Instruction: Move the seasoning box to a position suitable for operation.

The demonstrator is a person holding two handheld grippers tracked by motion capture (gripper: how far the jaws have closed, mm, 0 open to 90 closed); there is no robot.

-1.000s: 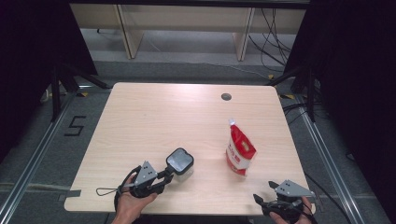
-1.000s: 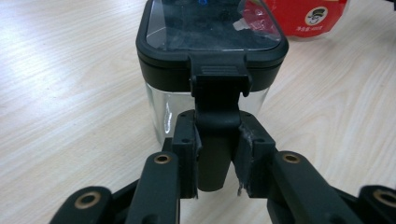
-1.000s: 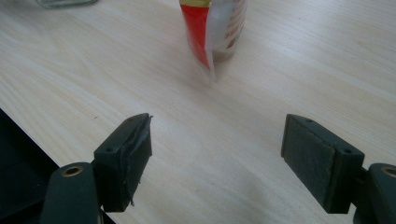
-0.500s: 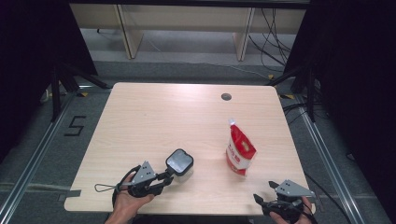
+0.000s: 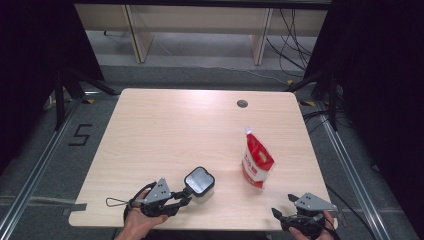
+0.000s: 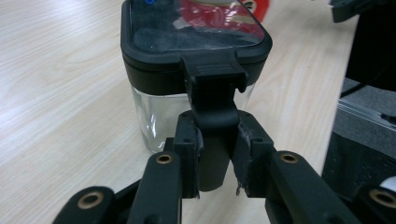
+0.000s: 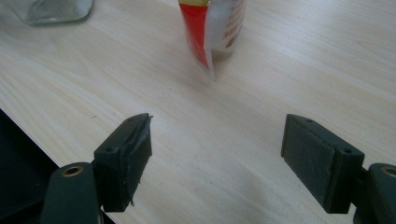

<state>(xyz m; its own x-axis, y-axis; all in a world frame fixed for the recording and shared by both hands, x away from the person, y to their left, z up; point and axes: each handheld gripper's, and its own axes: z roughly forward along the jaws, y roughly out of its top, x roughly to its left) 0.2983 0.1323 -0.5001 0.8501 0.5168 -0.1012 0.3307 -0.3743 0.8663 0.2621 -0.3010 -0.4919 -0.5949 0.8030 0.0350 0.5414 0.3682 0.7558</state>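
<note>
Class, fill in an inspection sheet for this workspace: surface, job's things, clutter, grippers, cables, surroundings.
Surface: light wooden table, with a round hole near the far edge.
Job's things: lidded glass jar near the front edge; red and white pouch upright.
Clutter: nothing seen.
Grippers: left gripper shut on the jar's black lid latch; right gripper open over bare table.
Cables: black cables on the floor beyond.
Surroundings: dark curtains, floor rails.

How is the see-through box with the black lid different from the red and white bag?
The box is clear with a black lid, while the bag is red and white. The box is squat, the bag taller and soft. The left gripper pinches the box's lid latch; nothing holds the bag. Both stand upright on the table.
</note>
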